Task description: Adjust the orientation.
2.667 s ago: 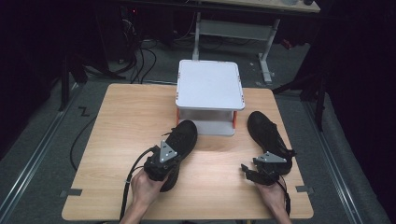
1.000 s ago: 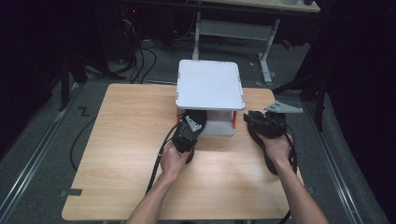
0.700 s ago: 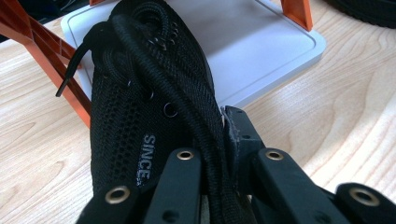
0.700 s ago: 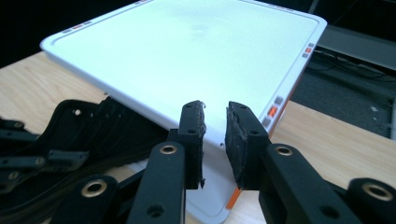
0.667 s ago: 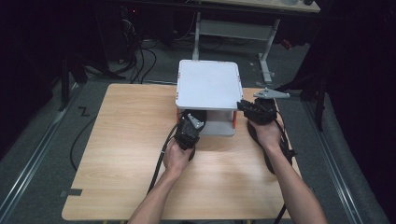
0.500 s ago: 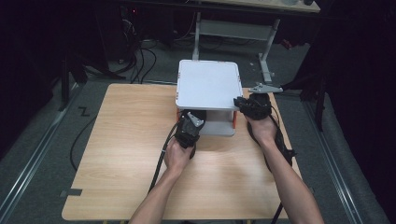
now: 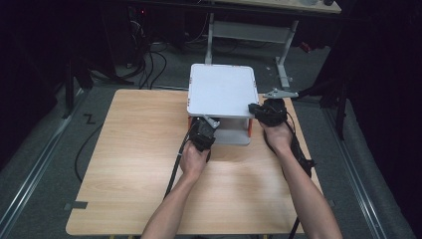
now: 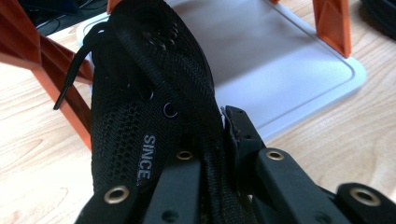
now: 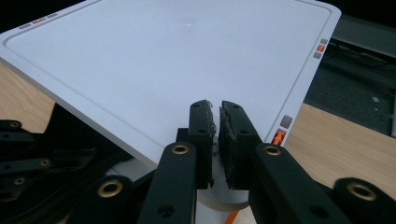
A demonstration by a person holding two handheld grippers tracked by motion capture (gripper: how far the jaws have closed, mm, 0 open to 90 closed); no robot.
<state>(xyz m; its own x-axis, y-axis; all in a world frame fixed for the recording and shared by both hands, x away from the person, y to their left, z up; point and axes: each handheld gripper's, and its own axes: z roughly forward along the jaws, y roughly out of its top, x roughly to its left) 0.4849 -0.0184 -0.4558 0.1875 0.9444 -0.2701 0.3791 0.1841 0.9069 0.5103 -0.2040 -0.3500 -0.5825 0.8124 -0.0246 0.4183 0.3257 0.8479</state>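
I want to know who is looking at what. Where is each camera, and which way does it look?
High view: sits above the table, looks forward and down; shows both forearms, the left hand-held gripper and the right hand-held gripper.
Left gripper view: rides on the left hand-held gripper, looks along its jaws at the black shoe they clamp, under the shelf's orange legs.
Right gripper view: rides on the right hand-held gripper, looks over the white shelf top.
Shared: the white shelf.
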